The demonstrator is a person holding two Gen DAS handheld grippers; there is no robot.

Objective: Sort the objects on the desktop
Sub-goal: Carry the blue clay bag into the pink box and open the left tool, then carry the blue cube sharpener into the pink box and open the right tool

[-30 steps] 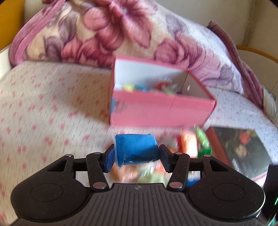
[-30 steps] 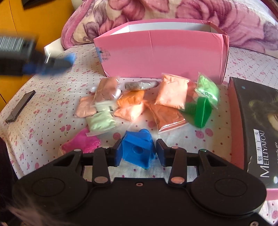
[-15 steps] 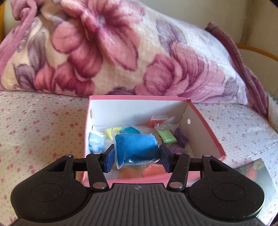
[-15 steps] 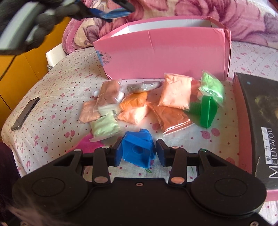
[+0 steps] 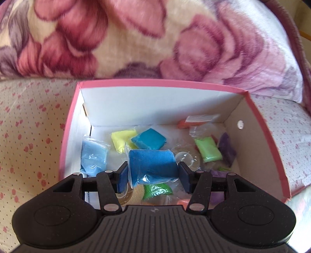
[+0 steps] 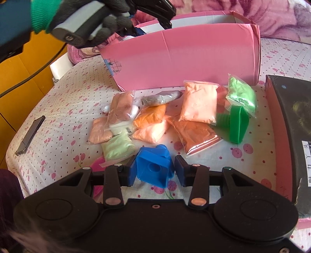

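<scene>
My left gripper is shut on a dark blue clay bag and holds it over the open pink box. Inside the box lie a light blue bag, a yellow bag, a teal bag, a green bag and purple bags. My right gripper is shut on a blue plastic mould just above the bed. Ahead of it lie orange, peach, brown and green clay bags and a green mould. The left gripper also shows in the right wrist view, above the box.
A floral blanket rises behind the box. A dark book lies at the right. A dark flat bar lies at the left bed edge, with an orange cabinet beyond. A pink bag sits under my right gripper's left side.
My left gripper carried the dark blue bag up and forward, from in front of the box to over its open top. My right gripper stayed nearly still, holding the blue mould.
</scene>
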